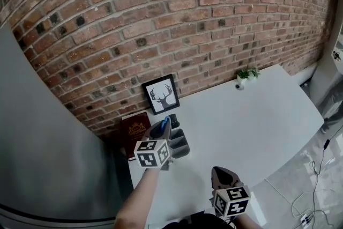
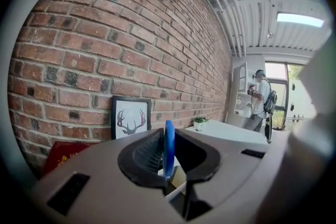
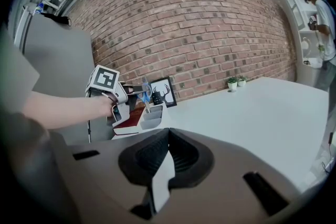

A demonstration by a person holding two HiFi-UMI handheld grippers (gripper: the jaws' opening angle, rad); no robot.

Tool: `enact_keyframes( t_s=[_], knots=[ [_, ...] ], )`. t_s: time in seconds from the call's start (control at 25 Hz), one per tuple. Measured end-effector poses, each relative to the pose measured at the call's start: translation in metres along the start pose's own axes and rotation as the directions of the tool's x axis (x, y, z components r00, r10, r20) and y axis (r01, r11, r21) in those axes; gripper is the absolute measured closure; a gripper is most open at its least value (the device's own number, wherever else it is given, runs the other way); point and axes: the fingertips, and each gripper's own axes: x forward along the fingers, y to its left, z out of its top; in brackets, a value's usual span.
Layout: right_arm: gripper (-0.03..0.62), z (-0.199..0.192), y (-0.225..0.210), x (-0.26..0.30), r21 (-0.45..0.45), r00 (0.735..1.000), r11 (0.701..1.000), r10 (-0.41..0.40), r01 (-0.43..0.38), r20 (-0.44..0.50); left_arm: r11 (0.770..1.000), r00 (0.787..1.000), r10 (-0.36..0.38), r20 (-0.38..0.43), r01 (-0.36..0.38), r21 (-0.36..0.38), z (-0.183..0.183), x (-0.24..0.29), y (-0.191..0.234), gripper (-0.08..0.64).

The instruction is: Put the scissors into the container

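Note:
Blue-handled scissors point(image 1: 168, 121) are held in my left gripper point(image 1: 164, 127), which is shut on the handle. In the left gripper view the blue handle point(image 2: 168, 147) stands edge-on between the jaws. The scissors hang point down over the grey compartmented container point(image 1: 180, 146) at the table's back left. The right gripper view shows the scissors point(image 3: 146, 96) just above the container point(image 3: 150, 117), with the blade tip at its rim. My right gripper point(image 1: 223, 174) sits near the table's front edge, shut with nothing in it.
A framed deer picture point(image 1: 161, 94) leans on the brick wall behind the container. A dark red book point(image 1: 134, 129) lies to its left. A small potted plant point(image 1: 247, 75) stands far right on the white table point(image 1: 252, 126). A person point(image 2: 260, 100) stands in the distance.

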Motion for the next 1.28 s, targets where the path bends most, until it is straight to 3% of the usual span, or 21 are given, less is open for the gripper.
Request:
enact_keyframes(
  t_s=[0.72, 1.28],
  knots=[
    [0.592, -0.007, 0.009, -0.006, -0.007, 1.000, 1.000, 0.005, -0.005, -0.015, 1.000, 0.994, 0.023, -0.109, -0.023, -0.006, -0.042, -0.014, 0.006, 0.512],
    [0.592, -0.012, 0.014, -0.011, -0.005, 1.000, 1.000, 0.018, -0.018, -0.016, 0.999, 0.990, 0.044, -0.134, -0.042, 0.023, -0.048, -0.031, 0.004, 0.511]
  ],
)
